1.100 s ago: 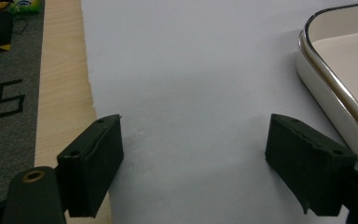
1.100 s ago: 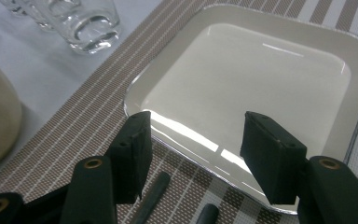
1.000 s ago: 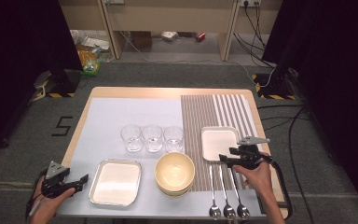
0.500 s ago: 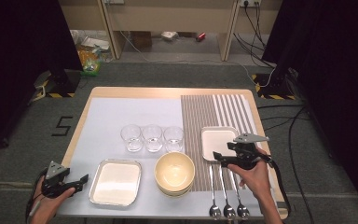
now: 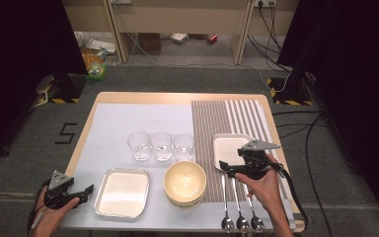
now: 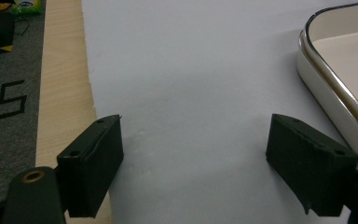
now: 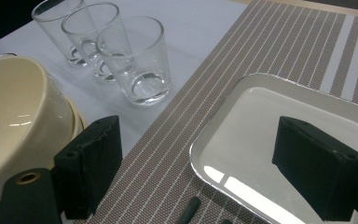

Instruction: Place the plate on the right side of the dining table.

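My counter (image 5: 128, 98) carries a pale sheet (image 5: 143, 123) and a striped mat (image 5: 227, 118) lying side by side.

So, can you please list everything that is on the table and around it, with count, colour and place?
glasses: 3, clear, row at table middle
bowls: stacked, cream, near edge, middle
tray: 1, white with metal rim, left of bowls
plate: 1, white, square, on striped mat
spoons: 3, silver, near edge below plate
mat: 1, brown and white stripes, right side
table: 1, light wood, pale cover
left gripper: black, open, left of tray
right gripper: black, jaws just opening, nothing between, over plate edge
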The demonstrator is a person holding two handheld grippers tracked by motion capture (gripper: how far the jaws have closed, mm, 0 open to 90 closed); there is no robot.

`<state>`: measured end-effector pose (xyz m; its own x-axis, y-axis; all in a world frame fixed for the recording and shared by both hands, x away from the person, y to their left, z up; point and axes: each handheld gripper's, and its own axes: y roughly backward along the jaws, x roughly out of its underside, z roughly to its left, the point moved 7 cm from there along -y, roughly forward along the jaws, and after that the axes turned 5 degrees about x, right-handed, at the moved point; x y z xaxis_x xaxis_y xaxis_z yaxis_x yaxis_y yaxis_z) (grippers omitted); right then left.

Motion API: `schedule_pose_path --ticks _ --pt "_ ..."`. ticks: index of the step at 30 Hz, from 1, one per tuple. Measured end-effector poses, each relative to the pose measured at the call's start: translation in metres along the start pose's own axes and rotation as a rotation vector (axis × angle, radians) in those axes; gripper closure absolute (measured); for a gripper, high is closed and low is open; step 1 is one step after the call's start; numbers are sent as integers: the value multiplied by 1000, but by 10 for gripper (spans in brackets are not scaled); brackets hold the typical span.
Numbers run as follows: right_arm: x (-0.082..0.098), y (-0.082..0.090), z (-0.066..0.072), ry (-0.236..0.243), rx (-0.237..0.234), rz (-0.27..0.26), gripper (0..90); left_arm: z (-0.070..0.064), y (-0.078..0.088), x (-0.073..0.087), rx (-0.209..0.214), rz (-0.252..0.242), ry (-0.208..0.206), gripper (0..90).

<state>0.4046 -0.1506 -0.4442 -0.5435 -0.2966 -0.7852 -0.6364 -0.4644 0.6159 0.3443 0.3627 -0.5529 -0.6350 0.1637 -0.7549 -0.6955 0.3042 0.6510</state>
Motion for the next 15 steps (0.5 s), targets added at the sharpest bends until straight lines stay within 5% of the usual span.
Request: schedule_pose_path --ticks 15 --pt "0 1 13 38 -33 6 163 0 0 0 2 4 1 177"
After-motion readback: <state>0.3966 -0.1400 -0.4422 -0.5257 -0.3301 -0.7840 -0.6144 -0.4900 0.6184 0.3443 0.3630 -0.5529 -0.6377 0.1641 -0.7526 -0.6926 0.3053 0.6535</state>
